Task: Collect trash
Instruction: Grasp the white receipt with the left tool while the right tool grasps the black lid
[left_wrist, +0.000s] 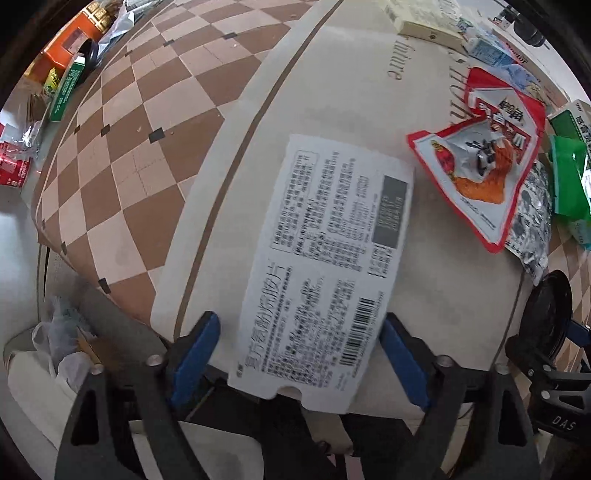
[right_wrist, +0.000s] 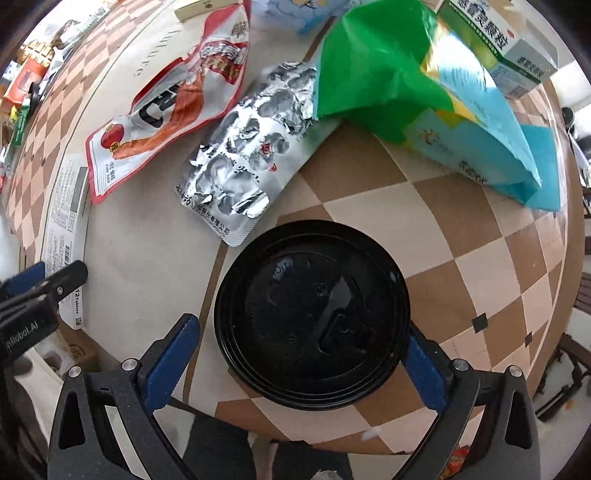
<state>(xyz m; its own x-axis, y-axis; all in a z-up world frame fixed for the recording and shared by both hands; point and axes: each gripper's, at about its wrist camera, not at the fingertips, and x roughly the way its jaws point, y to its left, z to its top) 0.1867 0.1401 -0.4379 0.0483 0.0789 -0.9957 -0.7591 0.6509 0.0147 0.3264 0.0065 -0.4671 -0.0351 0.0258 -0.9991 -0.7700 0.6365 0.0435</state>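
**Blue-padded claws bracket a flat box and a black lid**

Blue pads line both claws, and each claw stands spread wide, gripping nothing.

From the left wrist view, the left claw (left_wrist: 299, 354) straddles the near end of a white medicine box (left_wrist: 325, 266) printed with dense text and a barcode. The box lies flat on the cream band of the checkered worktop (left_wrist: 122, 158), its near edge overhanging the rim. The right pad sits just beside the box's barcode edge; the left pad stands apart from the other long edge. Whether either pad touches the box cannot be told.

From the right wrist view, the right claw (right_wrist: 303, 354) brackets a round black plastic lid (right_wrist: 312, 314) that lies flat near the worktop's edge. The lid fills most of the gap between the pads, closer to the right pad than the left, and contact cannot be judged.

Beyond the lid, a crumpled silver blister pack (right_wrist: 243, 155) rests touching a red and white snack wrapper (right_wrist: 166, 99) on one side and tucked under a green and blue bag (right_wrist: 406, 74) on the other. A green medicine carton (right_wrist: 495, 40) sits behind that bag. At the left edge of this view, the left claw appears next to the white box.

Below the worktop in the left wrist view, a white bin lined with a plastic bag (left_wrist: 55, 343) holds crumpled material.
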